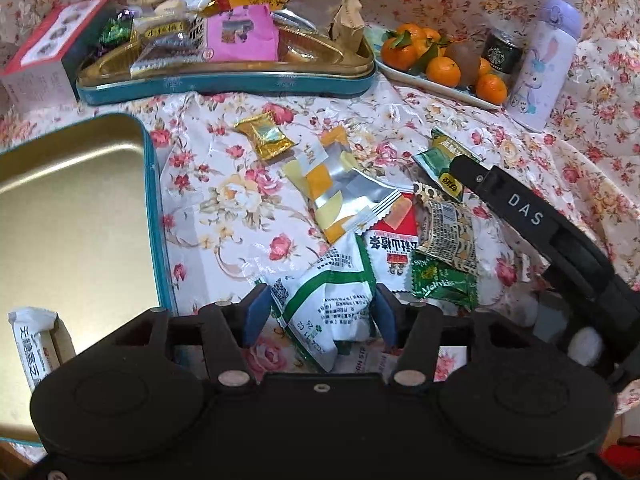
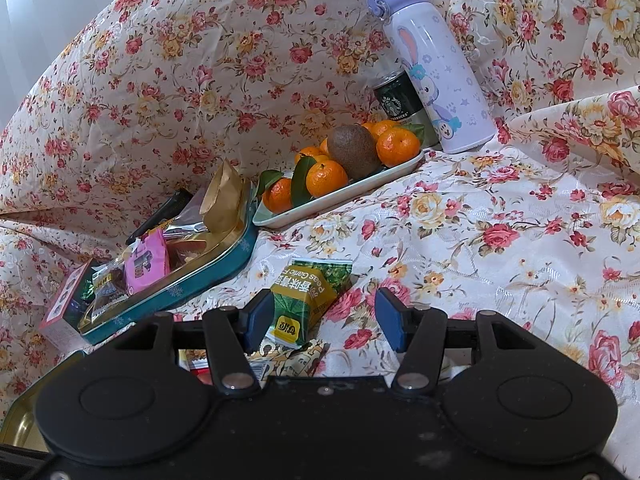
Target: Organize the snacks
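Both tongs stood with jaws apart when I looked. My left gripper (image 1: 320,314) straddled a white-and-green snack packet (image 1: 328,300) lying on the floral cloth (image 1: 224,200), with both blue pads just beside its edges; whether they pressed it I could not tell. My right gripper (image 2: 326,316) hung spread over a green pea packet (image 2: 308,296), which lay against its left pad only.

Only the left view gave me the empty gold lid (image 1: 72,216) with its teal rim and the loose pile of about seven packets. The right view showed the purple flask (image 2: 436,68) full height.

I counted one filled teal tin (image 1: 224,80), one fruit tray (image 2: 340,196), one kiwi (image 2: 354,150) and one coffee can (image 2: 396,104).
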